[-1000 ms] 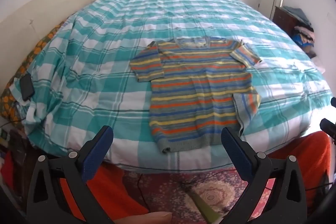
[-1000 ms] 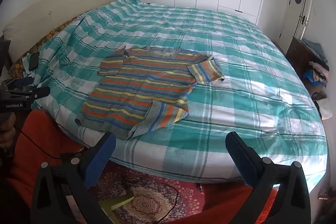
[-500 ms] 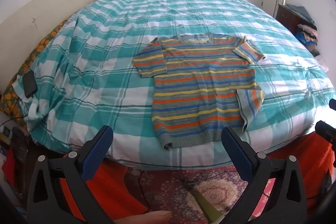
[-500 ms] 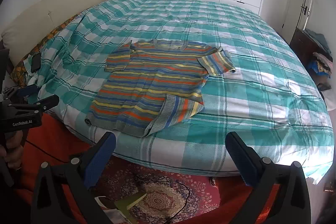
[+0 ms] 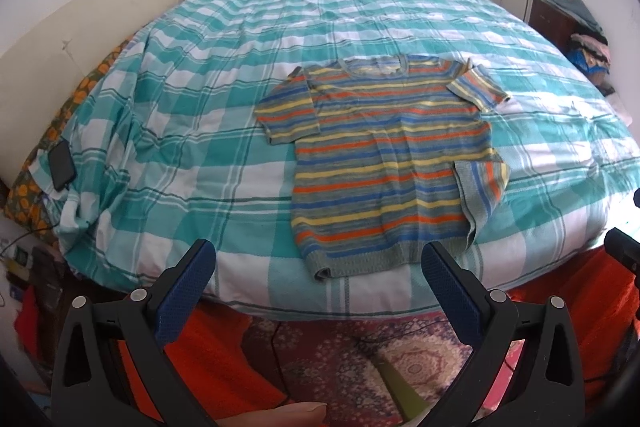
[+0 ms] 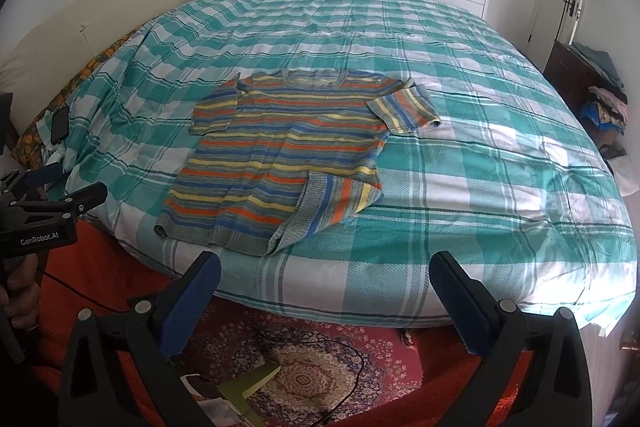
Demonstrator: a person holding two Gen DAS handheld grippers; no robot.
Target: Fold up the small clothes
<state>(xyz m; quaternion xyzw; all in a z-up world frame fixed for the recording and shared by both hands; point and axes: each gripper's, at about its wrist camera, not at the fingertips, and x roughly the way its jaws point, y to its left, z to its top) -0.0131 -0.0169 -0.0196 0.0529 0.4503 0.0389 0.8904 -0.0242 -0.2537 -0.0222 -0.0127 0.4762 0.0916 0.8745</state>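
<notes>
A small striped knit sweater [image 5: 384, 155] in orange, yellow, blue and grey lies flat on the bed, neck away from me. Its lower right hem corner [image 5: 480, 187] is folded up over the body. It also shows in the right wrist view [image 6: 288, 155]. My left gripper [image 5: 318, 267] is open and empty, held off the bed's near edge just short of the hem. My right gripper [image 6: 324, 277] is open and empty, off the bed's edge to the right of the sweater. The left gripper shows at the left edge of the right wrist view [image 6: 56, 203].
The bed has a teal and white checked cover [image 5: 200, 155] and a cream headboard [image 5: 80, 23] on the left. A black phone [image 5: 61, 165] lies at the bed's left edge. A patterned rug with a cable [image 6: 320, 359] is below. A dresser with clothes [image 6: 592, 87] stands right.
Both grippers have moved closer to the bed and a little higher, so the sweater sits larger and nearer in both views. Both stay open. The sweater has not moved.
</notes>
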